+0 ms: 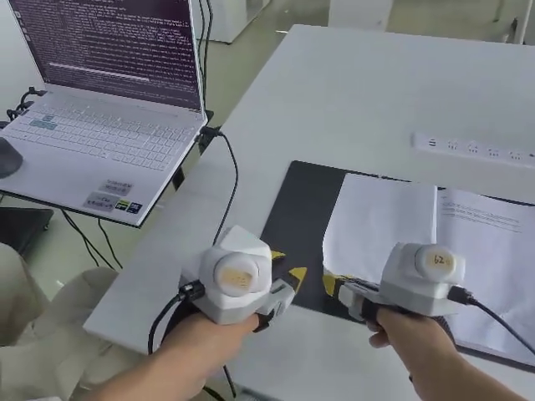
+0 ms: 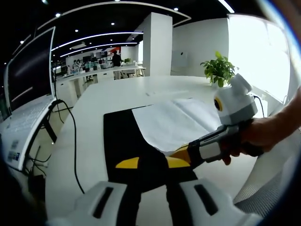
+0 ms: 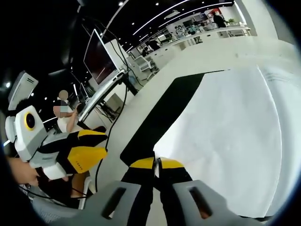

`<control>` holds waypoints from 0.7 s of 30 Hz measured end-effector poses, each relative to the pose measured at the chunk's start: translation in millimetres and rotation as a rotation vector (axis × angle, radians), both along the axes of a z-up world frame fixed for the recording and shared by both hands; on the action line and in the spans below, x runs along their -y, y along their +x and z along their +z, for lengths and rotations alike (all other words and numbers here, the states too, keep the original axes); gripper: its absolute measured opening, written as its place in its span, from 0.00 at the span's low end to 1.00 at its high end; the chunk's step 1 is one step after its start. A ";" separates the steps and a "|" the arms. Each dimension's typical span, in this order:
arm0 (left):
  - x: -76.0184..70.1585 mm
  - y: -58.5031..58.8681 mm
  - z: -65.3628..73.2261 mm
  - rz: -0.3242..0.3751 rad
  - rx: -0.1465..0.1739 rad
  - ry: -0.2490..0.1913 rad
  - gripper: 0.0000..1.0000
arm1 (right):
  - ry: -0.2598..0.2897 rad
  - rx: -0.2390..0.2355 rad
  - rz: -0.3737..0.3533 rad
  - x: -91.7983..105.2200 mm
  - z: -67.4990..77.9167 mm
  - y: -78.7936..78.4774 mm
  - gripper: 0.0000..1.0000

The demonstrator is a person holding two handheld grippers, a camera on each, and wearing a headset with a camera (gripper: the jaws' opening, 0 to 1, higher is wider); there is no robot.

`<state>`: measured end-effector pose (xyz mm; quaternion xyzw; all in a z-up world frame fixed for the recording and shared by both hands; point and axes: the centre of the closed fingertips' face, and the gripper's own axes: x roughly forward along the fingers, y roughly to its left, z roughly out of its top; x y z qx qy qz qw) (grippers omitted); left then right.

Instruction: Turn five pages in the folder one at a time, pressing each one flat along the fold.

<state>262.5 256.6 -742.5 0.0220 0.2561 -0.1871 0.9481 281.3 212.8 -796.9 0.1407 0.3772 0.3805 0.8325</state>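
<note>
A black folder point(image 1: 301, 209) lies open on the white table, with a white left page point(image 1: 376, 221) and a printed right page point(image 1: 493, 251). My right gripper point(image 1: 333, 284) is shut, and its yellow tips point(image 3: 156, 162) sit at the near left corner of the left page point(image 3: 221, 127). I cannot tell whether any paper is caught between them. My left gripper point(image 1: 287, 267) is open and hovers just left of it, over the folder's near black edge point(image 2: 136, 141). Nothing is between its fingers point(image 2: 153, 163). The two grippers are close together but apart.
An open laptop point(image 1: 109, 92) sits on a side table at the left, and its cable point(image 1: 230, 184) runs down between the tables. A white power strip point(image 1: 472, 150) lies at the far right. A potted plant point(image 2: 218, 70) stands at the table's far end. The table's near edge is just below my hands.
</note>
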 end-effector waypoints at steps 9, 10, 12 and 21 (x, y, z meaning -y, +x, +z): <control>2.1 -3.3 -10.6 -0.015 -0.029 0.004 0.18 | 0.057 -0.040 0.007 -7.4 0.6 -8.2 0.08; 2.5 -3.4 -11.0 -0.016 -0.031 0.005 0.18 | 0.058 -0.038 0.008 -7.0 1.1 -8.6 0.09; 4.5 -3.0 -12.2 -0.022 -0.033 0.002 0.17 | 0.073 -0.034 0.001 -4.3 5.0 -8.4 0.08; 38.7 9.4 -37.2 -0.114 -0.054 -0.003 0.16 | 0.108 -0.009 -0.081 42.8 15.7 16.1 0.05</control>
